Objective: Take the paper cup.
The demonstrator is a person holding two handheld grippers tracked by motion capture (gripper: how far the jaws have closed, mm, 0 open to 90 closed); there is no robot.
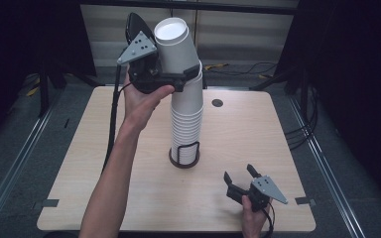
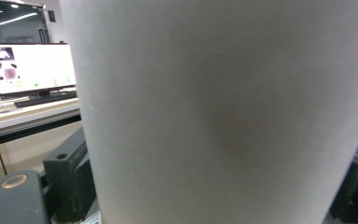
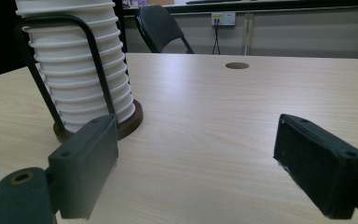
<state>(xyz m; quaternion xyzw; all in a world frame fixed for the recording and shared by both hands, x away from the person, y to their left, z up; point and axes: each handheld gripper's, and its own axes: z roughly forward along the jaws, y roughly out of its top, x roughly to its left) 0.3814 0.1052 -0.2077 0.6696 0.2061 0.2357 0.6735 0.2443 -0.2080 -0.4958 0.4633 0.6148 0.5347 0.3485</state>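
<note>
A tall stack of white paper cups [image 1: 187, 119] stands in a holder with a round brown base [image 1: 183, 162] and black wire uprights, at the middle of the table. High above the table my left gripper [image 1: 188, 73] is shut on the top cup [image 1: 175, 44]. That cup leans to the left, with its lower end at the top of the stack. In the left gripper view the cup's wall [image 2: 223, 107] fills the space between the jaws. My right gripper [image 1: 238, 172] rests open near the table's front right, nothing between its fingers, with the stack [image 3: 74, 60] ahead to its left.
The light wooden table [image 1: 258, 129] has a round cable hole [image 1: 217, 103] behind the stack. Dark floor with rails and cables surrounds it. A desk with a lit monitor [image 2: 28, 67] and a dark chair [image 3: 161, 28] stand beyond the table.
</note>
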